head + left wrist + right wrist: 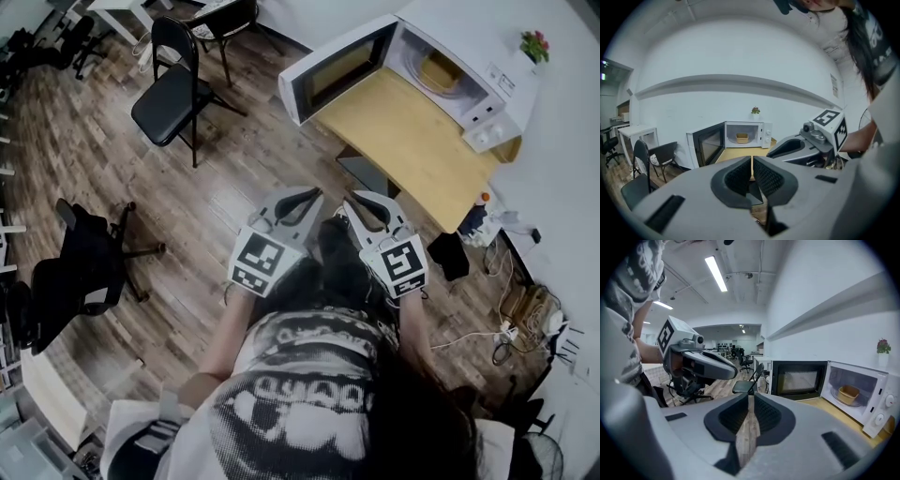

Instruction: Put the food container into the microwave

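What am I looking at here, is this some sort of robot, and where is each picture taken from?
No robot: a person holds a handheld left gripper and right gripper. One picture comes from a camera on the person's head, looking down; the other two from cameras riding on each gripper. On the wooden table stands a white microwave with its door open, a tan food container inside. Both pairs of jaws stand nearly together, holding nothing.

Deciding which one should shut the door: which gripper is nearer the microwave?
Right. The right gripper is over the floor, short of the table that bears the microwave; the left gripper is beside it, farther from both.
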`<action>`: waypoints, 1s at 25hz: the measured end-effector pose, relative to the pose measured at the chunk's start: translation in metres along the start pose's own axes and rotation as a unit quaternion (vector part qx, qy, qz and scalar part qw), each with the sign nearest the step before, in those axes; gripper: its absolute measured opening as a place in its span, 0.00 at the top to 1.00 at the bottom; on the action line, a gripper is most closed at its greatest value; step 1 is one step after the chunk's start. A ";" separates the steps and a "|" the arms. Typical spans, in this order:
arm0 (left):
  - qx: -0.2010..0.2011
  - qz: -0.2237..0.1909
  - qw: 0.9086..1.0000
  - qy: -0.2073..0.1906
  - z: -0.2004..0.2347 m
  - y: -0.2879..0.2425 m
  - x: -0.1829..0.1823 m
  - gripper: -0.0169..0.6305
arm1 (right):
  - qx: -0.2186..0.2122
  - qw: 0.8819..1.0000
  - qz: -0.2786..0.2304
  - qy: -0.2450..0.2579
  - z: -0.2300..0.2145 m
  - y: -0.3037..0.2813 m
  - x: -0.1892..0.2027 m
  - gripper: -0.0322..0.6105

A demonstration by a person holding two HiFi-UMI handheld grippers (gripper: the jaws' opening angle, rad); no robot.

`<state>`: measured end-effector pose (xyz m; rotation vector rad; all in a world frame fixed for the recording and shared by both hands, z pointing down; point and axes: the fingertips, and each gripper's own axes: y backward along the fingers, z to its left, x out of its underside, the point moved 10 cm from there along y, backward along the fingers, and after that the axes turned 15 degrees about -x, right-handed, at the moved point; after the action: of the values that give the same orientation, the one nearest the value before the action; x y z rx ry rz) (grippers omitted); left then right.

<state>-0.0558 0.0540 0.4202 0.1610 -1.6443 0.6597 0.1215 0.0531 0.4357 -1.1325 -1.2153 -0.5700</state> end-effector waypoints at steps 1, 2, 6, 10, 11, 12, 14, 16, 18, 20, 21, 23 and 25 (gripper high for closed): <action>0.001 -0.003 1.000 -0.001 -0.001 0.003 0.000 0.96 | 0.002 1.000 -0.002 0.002 0.004 0.001 -0.001 0.89; 0.003 -0.005 1.000 -0.001 -0.002 0.006 0.001 0.96 | 0.004 1.000 -0.004 0.005 0.007 0.002 -0.001 0.89; 0.009 -0.010 1.000 -0.004 -0.006 0.015 0.004 0.96 | 0.006 1.000 -0.011 0.009 0.021 0.005 0.000 0.93; 0.017 -0.015 1.000 -0.010 -0.014 0.019 0.004 0.96 | 0.008 1.000 -0.010 0.007 0.028 0.013 0.005 0.94; 0.020 -0.015 1.000 -0.012 -0.016 0.021 0.005 0.96 | 0.008 1.000 -0.009 0.003 0.030 0.015 0.006 0.94; 0.022 -0.015 1.000 -0.014 -0.018 0.022 0.005 0.96 | 0.008 1.000 -0.010 -0.001 0.031 0.017 0.008 0.94; 0.027 -0.015 0.999 -0.016 -0.022 0.023 0.006 0.96 | 0.006 1.000 -0.015 -0.012 0.031 0.021 0.010 0.94; 0.031 -0.015 0.999 -0.019 -0.025 0.025 0.007 0.96 | 0.006 1.000 -0.020 -0.018 0.030 0.025 0.012 0.94; 0.035 -0.015 0.999 -0.022 -0.027 0.026 0.007 0.96 | 0.007 1.000 -0.020 -0.019 0.028 0.028 0.013 0.94; 0.037 -0.016 0.999 -0.024 -0.028 0.027 0.007 0.96 | 0.008 1.000 -0.019 -0.020 0.027 0.030 0.013 0.94; 0.039 -0.018 0.999 -0.025 -0.028 0.028 0.006 0.96 | 0.009 1.000 -0.018 -0.021 0.026 0.031 0.013 0.95; 0.041 -0.020 0.999 -0.027 -0.028 0.029 0.006 0.96 | 0.011 1.000 -0.018 -0.023 0.024 0.033 0.013 0.95; 0.042 -0.022 0.998 -0.028 -0.029 0.030 0.005 0.96 | 0.011 0.999 -0.018 -0.024 0.024 0.033 0.013 0.95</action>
<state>-0.0458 0.0944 0.4165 0.2781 -1.6619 0.6976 0.1435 0.0899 0.4341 -1.1123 -1.2827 -0.5581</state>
